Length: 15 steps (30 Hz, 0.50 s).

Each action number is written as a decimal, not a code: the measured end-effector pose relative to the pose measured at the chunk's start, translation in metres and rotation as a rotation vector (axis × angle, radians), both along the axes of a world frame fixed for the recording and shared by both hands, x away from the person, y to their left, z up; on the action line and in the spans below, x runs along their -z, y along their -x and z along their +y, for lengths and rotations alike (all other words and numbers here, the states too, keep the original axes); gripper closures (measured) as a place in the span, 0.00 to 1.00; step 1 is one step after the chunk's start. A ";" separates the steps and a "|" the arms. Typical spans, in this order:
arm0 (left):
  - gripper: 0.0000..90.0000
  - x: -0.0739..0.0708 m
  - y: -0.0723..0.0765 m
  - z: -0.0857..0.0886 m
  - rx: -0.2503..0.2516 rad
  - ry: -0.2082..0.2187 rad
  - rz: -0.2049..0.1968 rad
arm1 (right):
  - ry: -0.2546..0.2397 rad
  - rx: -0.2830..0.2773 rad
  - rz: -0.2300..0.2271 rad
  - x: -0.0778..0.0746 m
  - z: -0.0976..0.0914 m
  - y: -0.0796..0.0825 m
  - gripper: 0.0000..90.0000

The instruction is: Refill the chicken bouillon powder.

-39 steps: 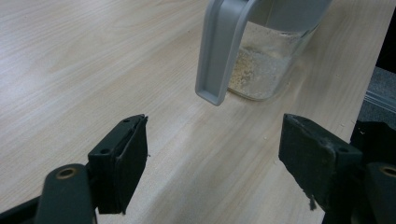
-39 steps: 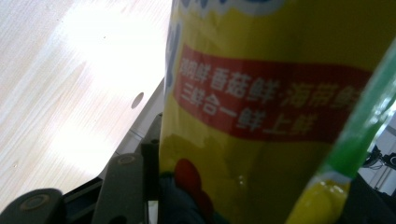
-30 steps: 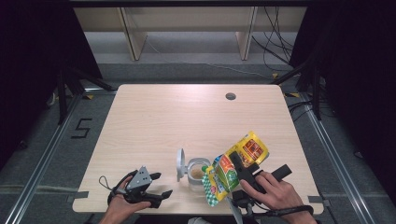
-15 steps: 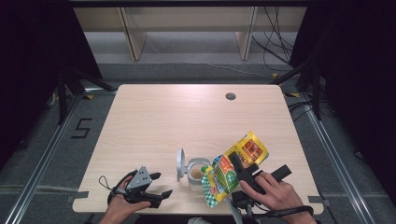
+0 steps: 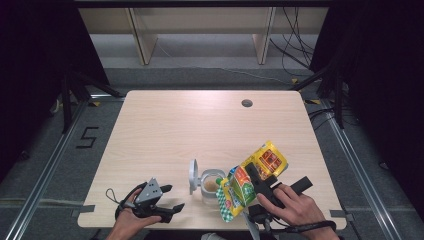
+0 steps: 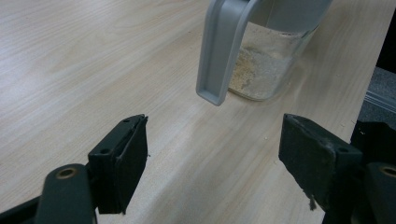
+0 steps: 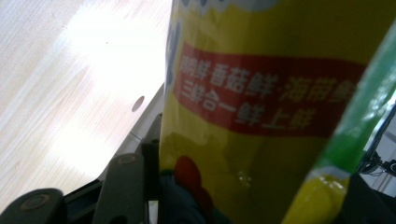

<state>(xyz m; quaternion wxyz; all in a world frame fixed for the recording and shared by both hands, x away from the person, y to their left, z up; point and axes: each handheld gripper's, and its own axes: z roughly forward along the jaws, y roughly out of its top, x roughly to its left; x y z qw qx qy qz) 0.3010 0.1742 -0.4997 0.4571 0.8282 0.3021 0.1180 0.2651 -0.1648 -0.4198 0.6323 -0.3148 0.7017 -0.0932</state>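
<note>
From the high view, my right gripper (image 5: pixel 252 182) holds a yellow seasoning pouch (image 5: pixel 252 180), its jaws clamped on the pouch near its middle. The pouch lies tilted, its green-checked end down toward the near left and its yellow end up toward the far right. That lower end hangs just beside the glass jar (image 5: pixel 212 184), which stands on the table (image 5: pixel 200 125) with its grey lid (image 5: pixel 192 176) flipped open to the left. Pale powder shows inside the jar. My left gripper (image 5: pixel 167 200) rests at the near left edge of the table, well apart from the jar, its jaws apart with nothing between them. My right hand (image 5: pixel 292 207) covers much of the right gripper's body. A small round hole (image 5: pixel 246 103) sits far off in the table top.

In the left gripper view, my two black jaws stand wide apart over bare table (image 6: pixel 93 70). Beyond them the jar (image 6: pixel 266 70) stands with powder on its bottom, its top cut off by the frame. The grey lid (image 6: pixel 222 51) hangs down in front of it.

In the right gripper view, the pouch (image 7: pixel 261 93) sits right against the lens, with a red band of white lettering. One jaw presses its left side; the other jaw is hidden behind the green edge.
</note>
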 end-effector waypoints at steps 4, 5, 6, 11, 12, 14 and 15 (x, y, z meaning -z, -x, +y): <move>0.26 0.000 0.001 -0.001 -0.001 0.014 0.004 | 0.001 0.000 0.000 0.000 0.000 0.001 0.57; 0.26 0.000 0.001 -0.001 -0.001 0.014 0.003 | 0.002 -0.003 0.001 0.000 0.001 0.001 0.57; 0.26 0.000 0.001 -0.001 -0.001 0.015 0.003 | 0.002 -0.003 0.000 0.000 0.001 0.001 0.57; 0.26 0.000 0.001 -0.001 -0.002 0.015 0.003 | 0.004 -0.001 0.000 0.000 0.000 0.000 0.57; 0.26 0.000 0.001 -0.001 -0.002 0.016 0.003 | 0.005 -0.002 -0.002 0.000 0.000 0.001 0.57; 0.26 0.000 0.001 -0.001 -0.001 0.015 0.003 | 0.005 -0.001 0.002 0.000 0.000 0.000 0.57; 0.26 0.000 0.001 -0.001 -0.001 0.015 0.003 | 0.005 -0.002 0.001 0.000 0.000 0.000 0.57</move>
